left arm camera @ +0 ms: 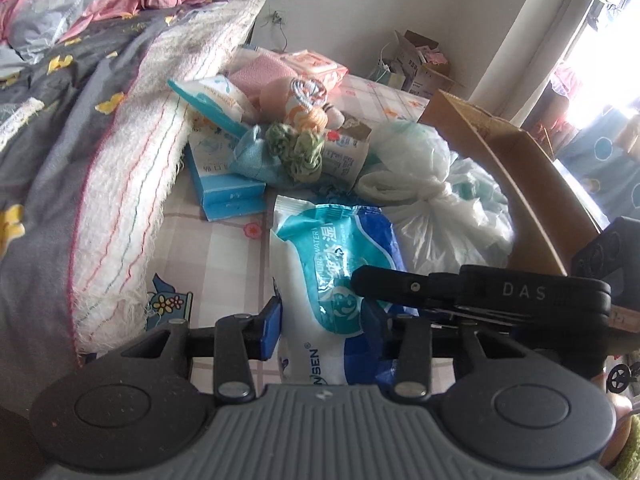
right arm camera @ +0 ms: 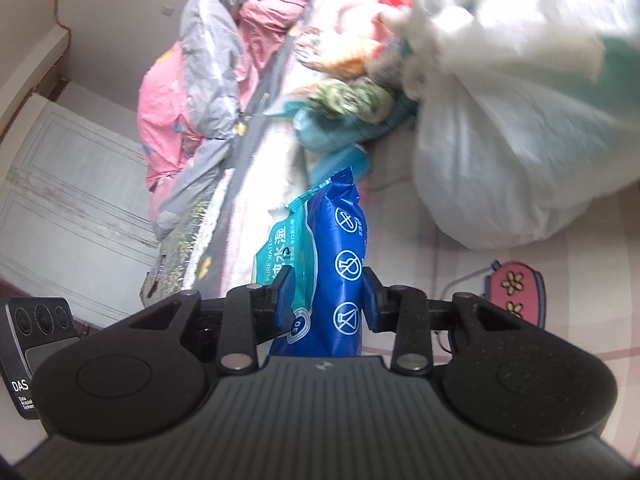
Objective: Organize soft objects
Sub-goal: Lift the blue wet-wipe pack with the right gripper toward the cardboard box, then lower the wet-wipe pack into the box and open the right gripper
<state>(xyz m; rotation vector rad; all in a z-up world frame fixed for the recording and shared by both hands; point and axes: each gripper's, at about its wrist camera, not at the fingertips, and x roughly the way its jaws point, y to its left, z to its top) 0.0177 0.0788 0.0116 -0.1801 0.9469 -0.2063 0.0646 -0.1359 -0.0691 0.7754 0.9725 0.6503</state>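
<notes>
A blue and teal pack of wet wipes (left arm camera: 320, 264) lies partly lifted over the plaid bed sheet (left arm camera: 224, 256). My left gripper (left arm camera: 324, 328) is shut on its near end, with a blue pad on each side. From the right, a black finger (left arm camera: 384, 280) of the right gripper reaches onto the same pack. In the right wrist view the pack (right arm camera: 340, 264) stands on edge, and my right gripper (right arm camera: 328, 300) is shut on it, its pads pressing both faces.
A tied white plastic bag (left arm camera: 424, 184) lies just beyond the pack, with an open cardboard box (left arm camera: 500, 152) to its right. Further back is a pile of tissue packs, a blue box (left arm camera: 224, 188) and a green knitted toy (left arm camera: 296, 148). A white fringed blanket (left arm camera: 132, 184) and a grey quilt (left arm camera: 52, 120) fill the left.
</notes>
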